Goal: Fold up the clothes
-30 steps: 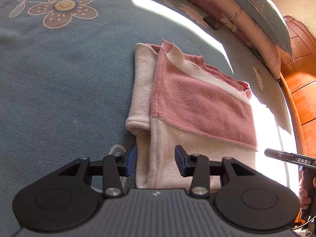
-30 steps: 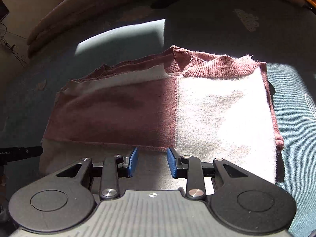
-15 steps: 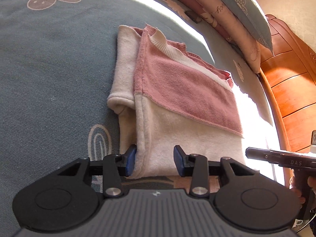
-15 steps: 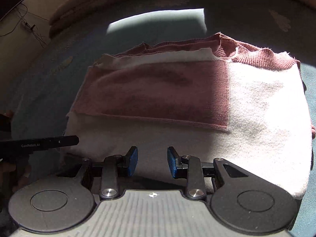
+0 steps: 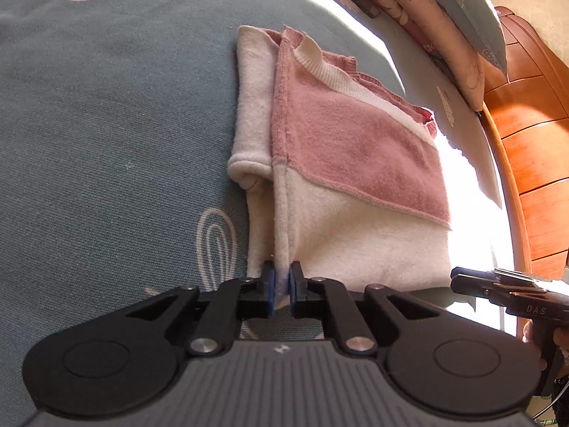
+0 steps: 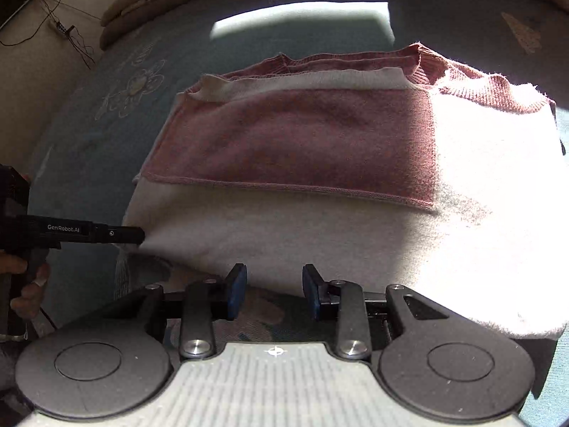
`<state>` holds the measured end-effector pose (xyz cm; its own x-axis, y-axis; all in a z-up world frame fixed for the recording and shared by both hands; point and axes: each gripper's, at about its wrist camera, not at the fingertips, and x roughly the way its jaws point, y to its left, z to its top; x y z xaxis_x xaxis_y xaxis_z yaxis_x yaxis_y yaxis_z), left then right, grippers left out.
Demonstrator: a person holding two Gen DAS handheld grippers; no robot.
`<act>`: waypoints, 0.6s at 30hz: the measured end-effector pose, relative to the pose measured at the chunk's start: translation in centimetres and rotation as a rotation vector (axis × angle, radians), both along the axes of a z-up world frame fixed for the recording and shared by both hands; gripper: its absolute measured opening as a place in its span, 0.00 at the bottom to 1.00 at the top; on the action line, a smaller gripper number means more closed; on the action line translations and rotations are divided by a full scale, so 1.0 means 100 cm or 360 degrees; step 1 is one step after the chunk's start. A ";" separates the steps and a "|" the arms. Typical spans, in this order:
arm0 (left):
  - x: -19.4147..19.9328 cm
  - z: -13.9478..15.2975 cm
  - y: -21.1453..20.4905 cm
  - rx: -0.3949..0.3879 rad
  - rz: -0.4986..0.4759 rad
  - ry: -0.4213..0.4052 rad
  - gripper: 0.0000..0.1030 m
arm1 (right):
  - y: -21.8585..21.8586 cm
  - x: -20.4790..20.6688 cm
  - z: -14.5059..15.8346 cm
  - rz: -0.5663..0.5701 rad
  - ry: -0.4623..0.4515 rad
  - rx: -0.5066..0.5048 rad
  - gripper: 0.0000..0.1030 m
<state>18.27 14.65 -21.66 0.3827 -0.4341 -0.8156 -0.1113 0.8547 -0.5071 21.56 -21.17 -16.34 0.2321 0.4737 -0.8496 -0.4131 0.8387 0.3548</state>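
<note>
While the left gripper [image 5: 280,286] had its jaws spread around the sweater's corner half a second ago, it is now pressed together on the cream hem edge, at about 6 o'clock in the left wrist view. A thin ridge of fabric runs up from the pinch toward 12 o'clock. The sweater [image 5: 355,192] itself lies partly folded on the blue bedspread [image 5: 106,124], its pink panel on top of the cream part and a folded sleeve [image 5: 250,142] at its left side. To the right, at 3 to 4 o'clock, the right gripper [image 6: 274,290] has come closer to the near hem, but its jaws are spread and touch no cloth yet; the hem lies just beyond them. I judge that one corner is now secured and the other is not. The next fold probably needs the right side to close on the hem first, otherwise the sweater would lift unevenly.
</note>
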 end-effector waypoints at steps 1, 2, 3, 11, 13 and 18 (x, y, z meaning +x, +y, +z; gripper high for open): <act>-0.001 0.006 -0.001 0.0030 -0.0011 -0.0006 0.09 | -0.002 0.000 0.001 0.0002 -0.0010 -0.0006 0.38; -0.002 0.012 -0.002 0.0062 -0.0021 -0.0013 0.09 | -0.004 0.001 0.002 0.0006 -0.0029 -0.0023 0.38; -0.005 0.019 -0.003 0.0104 -0.0019 -0.0028 0.09 | -0.005 0.002 0.003 0.0010 -0.0050 -0.0044 0.41; 0.027 0.056 -0.066 0.0370 -0.0310 -0.0417 0.38 | 0.000 0.018 0.000 0.0111 -0.0311 -0.0219 0.42; 0.045 0.051 -0.094 0.0440 -0.0443 -0.0519 0.38 | 0.010 0.027 -0.001 0.0158 -0.0443 -0.0269 0.43; 0.091 0.026 -0.146 0.0572 -0.0569 -0.0650 0.38 | 0.031 0.066 -0.011 0.0173 -0.0625 -0.0345 0.46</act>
